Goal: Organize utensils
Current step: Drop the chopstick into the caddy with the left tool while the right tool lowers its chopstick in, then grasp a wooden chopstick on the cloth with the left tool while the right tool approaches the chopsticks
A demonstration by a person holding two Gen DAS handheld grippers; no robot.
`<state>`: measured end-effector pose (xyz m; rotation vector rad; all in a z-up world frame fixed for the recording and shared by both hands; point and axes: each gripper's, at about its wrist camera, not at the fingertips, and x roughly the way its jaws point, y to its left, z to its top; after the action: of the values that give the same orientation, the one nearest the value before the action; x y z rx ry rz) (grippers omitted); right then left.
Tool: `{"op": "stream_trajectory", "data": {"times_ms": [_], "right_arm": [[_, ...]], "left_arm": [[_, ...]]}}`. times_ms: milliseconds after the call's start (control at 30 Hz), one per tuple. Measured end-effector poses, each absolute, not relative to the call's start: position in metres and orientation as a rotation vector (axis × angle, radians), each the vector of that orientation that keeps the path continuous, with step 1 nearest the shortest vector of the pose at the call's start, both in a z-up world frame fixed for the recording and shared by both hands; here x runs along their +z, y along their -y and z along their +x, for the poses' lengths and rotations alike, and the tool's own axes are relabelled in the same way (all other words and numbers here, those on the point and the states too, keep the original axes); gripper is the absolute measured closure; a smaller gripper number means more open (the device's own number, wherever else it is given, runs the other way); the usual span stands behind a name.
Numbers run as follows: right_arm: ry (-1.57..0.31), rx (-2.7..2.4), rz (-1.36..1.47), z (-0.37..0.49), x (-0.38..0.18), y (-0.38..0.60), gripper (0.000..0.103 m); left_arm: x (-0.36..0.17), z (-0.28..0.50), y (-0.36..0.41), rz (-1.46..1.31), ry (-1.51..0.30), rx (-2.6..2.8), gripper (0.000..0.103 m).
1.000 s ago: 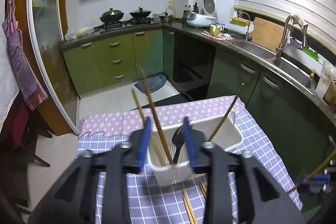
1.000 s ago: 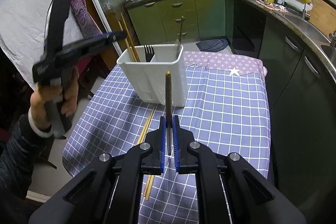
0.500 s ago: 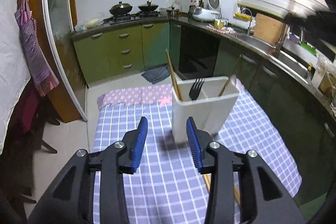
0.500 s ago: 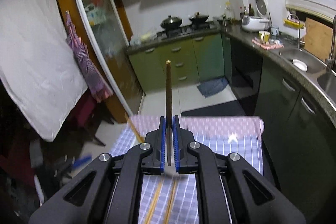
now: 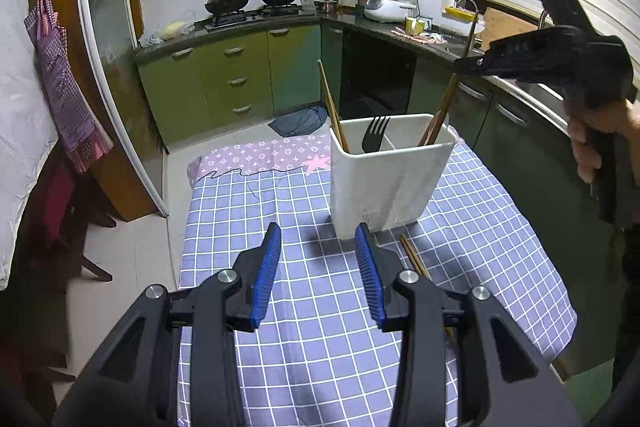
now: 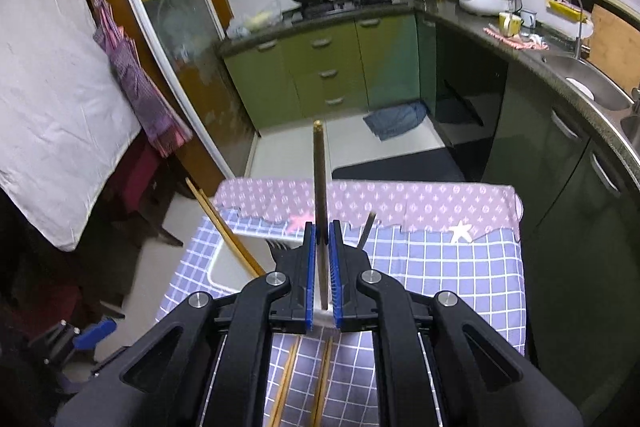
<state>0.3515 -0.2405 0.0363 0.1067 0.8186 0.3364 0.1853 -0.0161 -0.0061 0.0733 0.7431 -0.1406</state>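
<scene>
A white utensil holder (image 5: 390,179) stands on the blue checked tablecloth (image 5: 280,211). It holds a light chopstick (image 5: 332,111) on its left, a black fork (image 5: 376,133) in the middle and brown sticks on its right. My left gripper (image 5: 320,267) hangs open and empty just in front of the holder. My right gripper (image 6: 323,231) is shut on a dark chopstick (image 6: 320,183) directly above the holder (image 6: 216,267). In the left wrist view the right gripper (image 5: 472,63) holds that chopstick (image 5: 448,99) with its lower end inside the right compartment.
Two loose chopsticks (image 5: 412,259) lie on the cloth at the holder's near right corner, also seen under my right gripper as chopsticks (image 6: 284,387). A person's hand (image 5: 592,135) grips the right tool. Green kitchen cabinets (image 5: 240,79) and a counter with a sink surround the table.
My left gripper has drawn back from the holder, leaving chopsticks standing in it. My right gripper has risen from the table and carried its chopstick over the holder.
</scene>
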Motion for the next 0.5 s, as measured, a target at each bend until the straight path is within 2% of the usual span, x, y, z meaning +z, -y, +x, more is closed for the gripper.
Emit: {"op": "stream_trajectory", "data": {"times_ms": [233,333,500], "right_arm": [[-0.752,0.376,0.111,0.318,0.053,0.25,0.087],[-0.727,0.394,0.097,0.285,0.059,0.261,0.072],[-0.856,0.36,0.049,0.256,0.005,0.277,0.07]], "left_arm": [[-0.008,0.186,0.024,0.088,-0.762,-0.149,0.066],[-0.013,0.188,0.028,0.089,-0.788,-0.146,0.066],[-0.036,0.196,0.039,0.094,-0.902,-0.126,0.066]]}}
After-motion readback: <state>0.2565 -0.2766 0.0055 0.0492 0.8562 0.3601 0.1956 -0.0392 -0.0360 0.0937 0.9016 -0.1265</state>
